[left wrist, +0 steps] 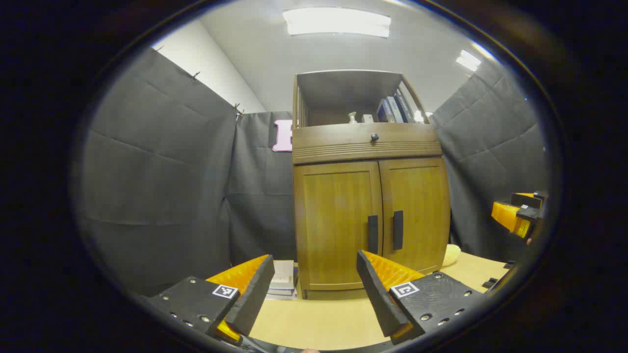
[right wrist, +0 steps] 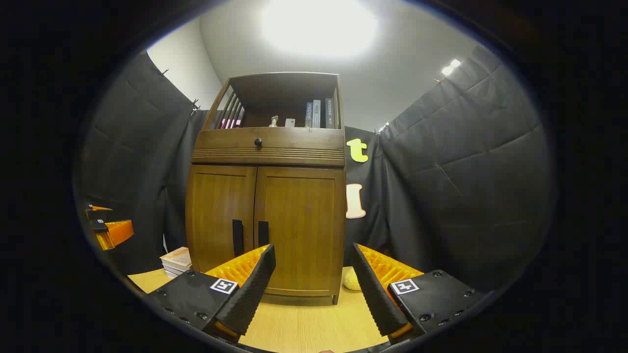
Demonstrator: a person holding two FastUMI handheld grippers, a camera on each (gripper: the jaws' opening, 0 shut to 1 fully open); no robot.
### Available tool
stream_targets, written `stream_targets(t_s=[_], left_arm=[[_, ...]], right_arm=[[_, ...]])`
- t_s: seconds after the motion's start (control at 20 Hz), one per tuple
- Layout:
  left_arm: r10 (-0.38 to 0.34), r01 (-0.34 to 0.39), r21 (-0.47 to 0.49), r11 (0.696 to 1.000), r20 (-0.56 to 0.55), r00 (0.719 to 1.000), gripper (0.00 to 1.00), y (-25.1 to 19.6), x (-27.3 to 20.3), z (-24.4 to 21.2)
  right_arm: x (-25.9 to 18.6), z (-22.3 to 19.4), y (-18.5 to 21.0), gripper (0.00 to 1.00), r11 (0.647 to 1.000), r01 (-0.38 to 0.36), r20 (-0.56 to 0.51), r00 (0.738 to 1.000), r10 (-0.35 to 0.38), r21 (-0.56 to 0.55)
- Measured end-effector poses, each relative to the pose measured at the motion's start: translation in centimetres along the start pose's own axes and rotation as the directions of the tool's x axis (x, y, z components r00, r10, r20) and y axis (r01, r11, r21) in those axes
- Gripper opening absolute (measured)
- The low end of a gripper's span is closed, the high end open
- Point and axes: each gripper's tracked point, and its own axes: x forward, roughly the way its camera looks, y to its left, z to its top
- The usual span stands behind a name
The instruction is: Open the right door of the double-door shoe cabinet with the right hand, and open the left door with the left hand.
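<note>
A brown wooden shoe cabinet (left wrist: 368, 147) stands on the tabletop, both doors closed. Its left door (left wrist: 338, 215) and right door (left wrist: 419, 206) each carry a dark vertical handle, the left handle (left wrist: 373, 234) and right handle (left wrist: 398, 229) side by side at the centre seam. My left gripper (left wrist: 314, 274) is open, some way in front of the left door. In the right gripper view the same cabinet (right wrist: 267, 147) shows its handles (right wrist: 238, 238) (right wrist: 263, 233). My right gripper (right wrist: 313, 264) is open before the right door (right wrist: 304, 220), not touching it.
A stack of books (left wrist: 283, 279) lies left of the cabinet (right wrist: 176, 261), and a pale yellow object (left wrist: 450, 255) sits at its right foot (right wrist: 351, 279). Books and small items stand on the open top shelf (left wrist: 387, 110). Light wooden tabletop (left wrist: 319, 318) runs in front.
</note>
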Motion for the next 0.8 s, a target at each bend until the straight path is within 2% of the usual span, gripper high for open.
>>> stream_targets(t_s=[0.8], left_arm=[[-0.016, 0.016, 0.011, 1.000, 0.005, 1.000, 0.97, -0.04, -0.31, 0.04]], right_arm=[[-0.34, -0.47, 0.27, 0.96, 1.000, 0.009, -0.025, 1.000, -0.009, 0.005]])
